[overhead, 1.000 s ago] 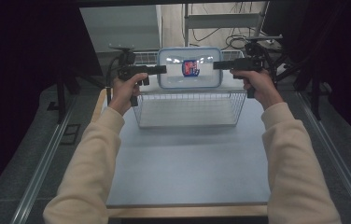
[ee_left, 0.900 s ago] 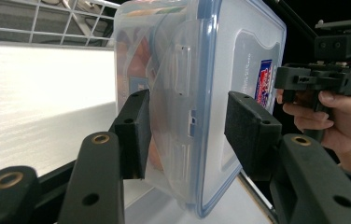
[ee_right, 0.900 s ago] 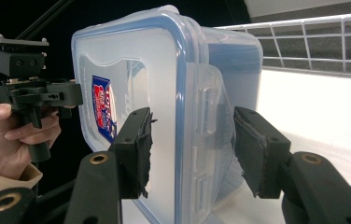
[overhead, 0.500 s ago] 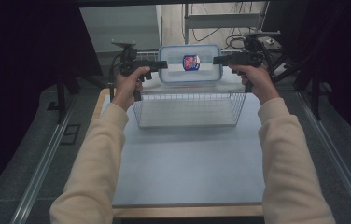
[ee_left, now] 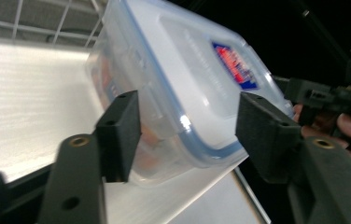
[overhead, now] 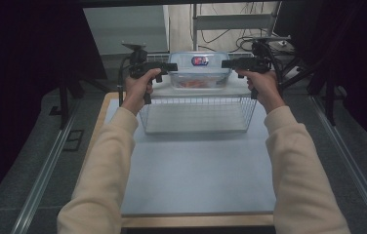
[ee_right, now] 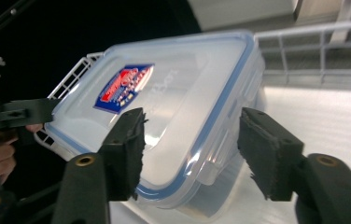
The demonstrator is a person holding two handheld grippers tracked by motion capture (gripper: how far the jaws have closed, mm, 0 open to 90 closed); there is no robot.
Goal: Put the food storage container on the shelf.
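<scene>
On the table (overhead: 196, 170), near part: bare, open room
Wire basket (overhead: 198, 114): empty
Lidded box (overhead: 198, 73): past the basket's far rim, orange contents
Left gripper (overhead: 172, 67), right gripper (overhead: 226, 63): fingers just opening, straddling box ends, pads clear

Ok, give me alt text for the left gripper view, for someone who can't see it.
A clear plastic container with a blue-rimmed lid and a red and blue label sits tilted between the left gripper's two black pads, which have just been opening. It rests on a white surface, with the right gripper beyond it.
</scene>
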